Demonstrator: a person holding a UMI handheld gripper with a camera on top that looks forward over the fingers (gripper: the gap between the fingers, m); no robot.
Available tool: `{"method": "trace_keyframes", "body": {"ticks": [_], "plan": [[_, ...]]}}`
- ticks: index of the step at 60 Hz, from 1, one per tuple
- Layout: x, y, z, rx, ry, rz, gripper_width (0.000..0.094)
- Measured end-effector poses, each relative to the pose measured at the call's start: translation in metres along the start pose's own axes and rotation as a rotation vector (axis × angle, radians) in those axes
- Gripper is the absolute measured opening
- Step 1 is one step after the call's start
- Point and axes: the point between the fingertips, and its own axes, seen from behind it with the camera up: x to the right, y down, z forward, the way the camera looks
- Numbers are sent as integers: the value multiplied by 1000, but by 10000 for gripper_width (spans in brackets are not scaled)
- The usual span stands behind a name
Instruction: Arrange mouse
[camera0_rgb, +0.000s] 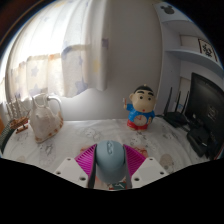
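A grey-blue computer mouse (111, 162) sits between my gripper's (111, 168) two fingers, its nose pointing away from me. The magenta pads (86, 163) press against both of its sides. The gripper is shut on the mouse, which it holds over the white table (90, 133). The mouse's rear end is hidden low between the fingers.
A cartoon boy figurine (141, 108) stands beyond the fingers to the right. A clear glass jar (43, 118) stands to the left. A black monitor (207, 105) and cables are at the far right. A curtained window (80, 55) is behind the table.
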Motion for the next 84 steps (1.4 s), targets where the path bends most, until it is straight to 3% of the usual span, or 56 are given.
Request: {"method": "trace_keyframes", "body": {"ticks": [4, 16, 19, 22, 23, 25, 40, 47, 56, 67, 84], "plan": [[19, 29, 27, -59, 21, 13, 424], [20, 103, 54, -180, -44, 3, 471], [24, 103, 51, -174, -25, -33, 568], [30, 100, 44, -185, -1, -66, 822], [31, 97, 41, -184, 6, -72, 865], [32, 89, 32, -175, 15, -76, 827], [25, 20, -119, -151, -30, -7, 852], [15, 17, -195, -179, -75, 6, 855], [16, 28, -266, -197, -61, -6, 853], [16, 40, -311, -179, -70, -17, 853], [20, 54, -323, -181, -68, -41, 853]]}}
